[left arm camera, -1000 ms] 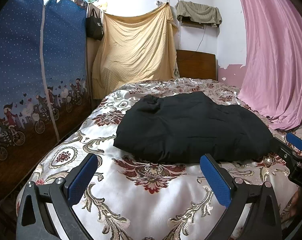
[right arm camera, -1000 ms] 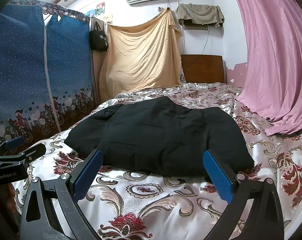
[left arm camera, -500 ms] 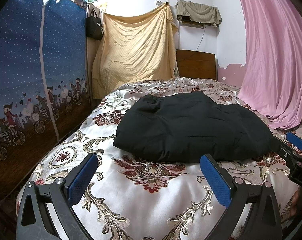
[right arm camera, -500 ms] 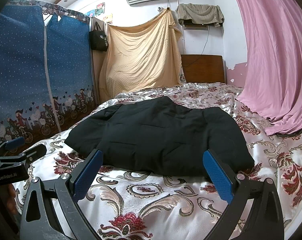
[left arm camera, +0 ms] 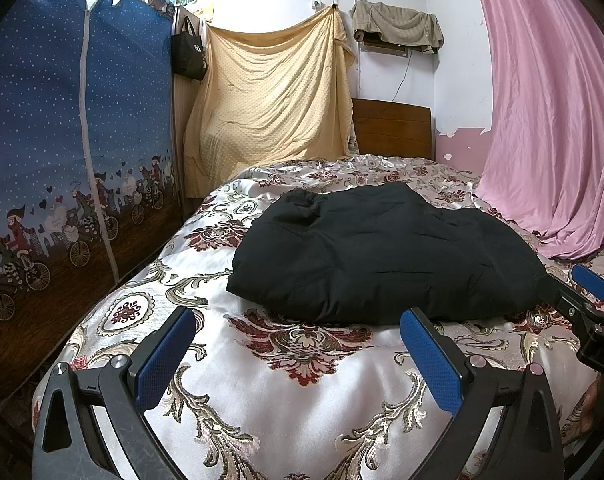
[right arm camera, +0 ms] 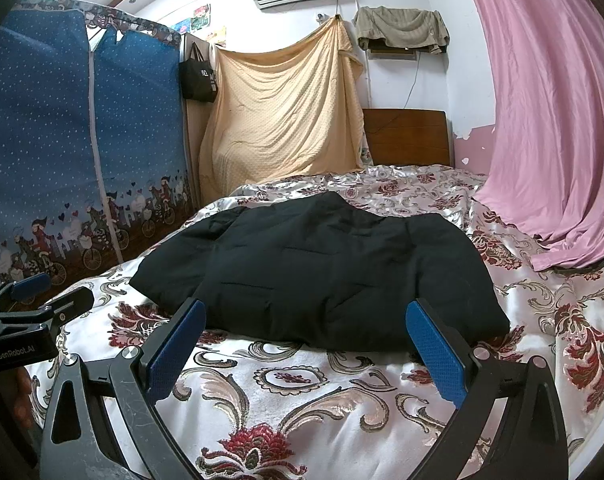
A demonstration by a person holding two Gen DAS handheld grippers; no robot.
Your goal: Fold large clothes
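A black padded garment (left arm camera: 382, 252) (right arm camera: 326, 272) lies folded in a thick bundle on the floral satin bedspread (left arm camera: 294, 384) (right arm camera: 294, 400). My left gripper (left arm camera: 298, 356) hovers open over the bedspread, just short of the bundle's near edge, nothing between its blue pads. My right gripper (right arm camera: 302, 344) is also open, its pads framing the bundle's near edge without touching it. Each gripper shows at the edge of the other's view: the right gripper (left arm camera: 590, 304) and the left gripper (right arm camera: 38, 300).
A blue fabric wardrobe (left arm camera: 62, 152) stands along the bed's left side. A yellow sheet (left arm camera: 270, 108) hangs at the back beside a wooden headboard (left arm camera: 394, 128). A pink curtain (left arm camera: 550, 120) drapes onto the bed at right.
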